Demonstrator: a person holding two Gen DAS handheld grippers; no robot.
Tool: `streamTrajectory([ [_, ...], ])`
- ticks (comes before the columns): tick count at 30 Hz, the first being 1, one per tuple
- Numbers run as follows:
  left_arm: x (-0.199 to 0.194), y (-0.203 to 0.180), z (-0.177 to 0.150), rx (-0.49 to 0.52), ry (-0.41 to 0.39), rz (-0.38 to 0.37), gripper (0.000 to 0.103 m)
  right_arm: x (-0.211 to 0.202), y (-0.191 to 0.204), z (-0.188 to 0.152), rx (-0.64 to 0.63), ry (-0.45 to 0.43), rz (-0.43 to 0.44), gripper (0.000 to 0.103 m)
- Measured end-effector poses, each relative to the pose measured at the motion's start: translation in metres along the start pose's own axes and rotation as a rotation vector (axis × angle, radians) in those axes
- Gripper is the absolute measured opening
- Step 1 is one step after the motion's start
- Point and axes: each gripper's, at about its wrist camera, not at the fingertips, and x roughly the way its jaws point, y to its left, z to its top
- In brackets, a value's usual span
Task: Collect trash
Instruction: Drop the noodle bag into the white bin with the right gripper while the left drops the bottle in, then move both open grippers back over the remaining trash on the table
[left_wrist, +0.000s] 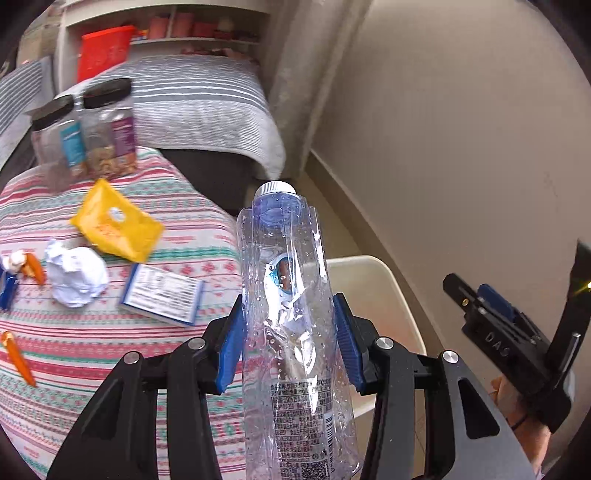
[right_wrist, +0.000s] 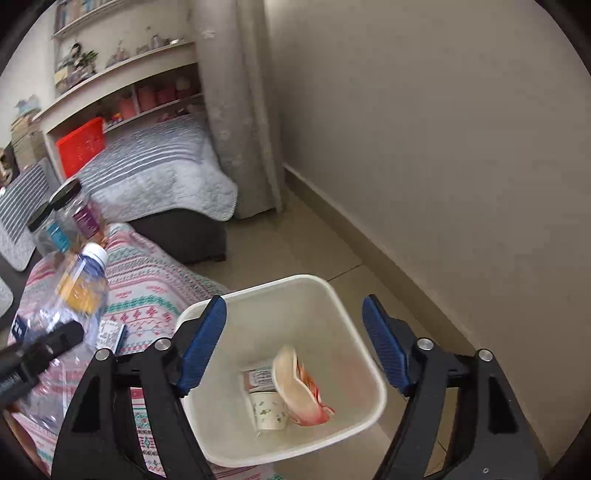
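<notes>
- Jaws of the left gripper (left_wrist: 290, 341) are closed partway on the plastic bottle (left_wrist: 291, 317); both blue pads are pressed on its mid-body, cap end pointing away.
- Jaws of the right gripper (right_wrist: 293, 343) are spread wide with nothing between them, held over the white bin (right_wrist: 364, 334).
- Far left of the bench (left_wrist: 177, 402), covered in a patterned cloth: orange scraps (left_wrist: 22, 363) and a crumpled paper ball (left_wrist: 75, 277).
- Next along: yellow wrapper (left_wrist: 116, 221) and a small printed box (left_wrist: 162, 295), both lying flat, near each other.
- Two lidded jars (left_wrist: 83, 136) are seen at the back of the bench; probably not trash.
- Bottle is seen in the middle, off the bench, near the bin but not yet over it, judging by the right wrist view.
- Bottle handling: judged empty and light, thin-walled, already crumpled, wet with droplets so likely slippery; mid-body hold looks adequate, a squeeze will deform it further.
- Remaining pieces: paper ball soft, to be pinched anywhere; wrapper thin and crinkly, best taken at a raised edge; box stiff, to be taken across its short sides.
- Right: the bin stands on the floor beside the bench, already holding a paper cup (right_wrist: 269, 410), a bowl-like container (right_wrist: 295, 387) and a small carton (right_wrist: 258, 380).
</notes>
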Motion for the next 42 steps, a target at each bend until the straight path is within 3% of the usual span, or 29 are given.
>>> streamTrajectory([
  [1, 0.005, -0.008, -0.001, 0.011, 0.004, -0.012, 0.046, -0.001, -0.007, 0.001, 0.022, -0.004, -0.017, 0.084],
  [4, 0.018, -0.03, -0.007, 0.046, 0.007, -0.036, 0.046, -0.008, -0.029, 0.001, 0.076, -0.021, -0.049, 0.089],
  [11, 0.038, -0.06, -0.008, 0.037, 0.025, -0.119, 0.047, -0.024, -0.05, 0.001, 0.141, -0.074, -0.099, 0.093],
  [15, 0.033, -0.061, -0.006, 0.04, 0.007, -0.115, 0.059, -0.029, -0.047, 0.001, 0.127, -0.104, -0.124, 0.094],
  [24, -0.004, -0.019, -0.006, 0.018, -0.037, 0.067, 0.075, -0.034, -0.029, 0.003, 0.123, -0.107, -0.084, 0.096],
  [42, -0.067, 0.081, -0.021, -0.052, -0.101, 0.316, 0.078, -0.044, 0.105, -0.009, -0.141, -0.115, 0.04, 0.096],
])
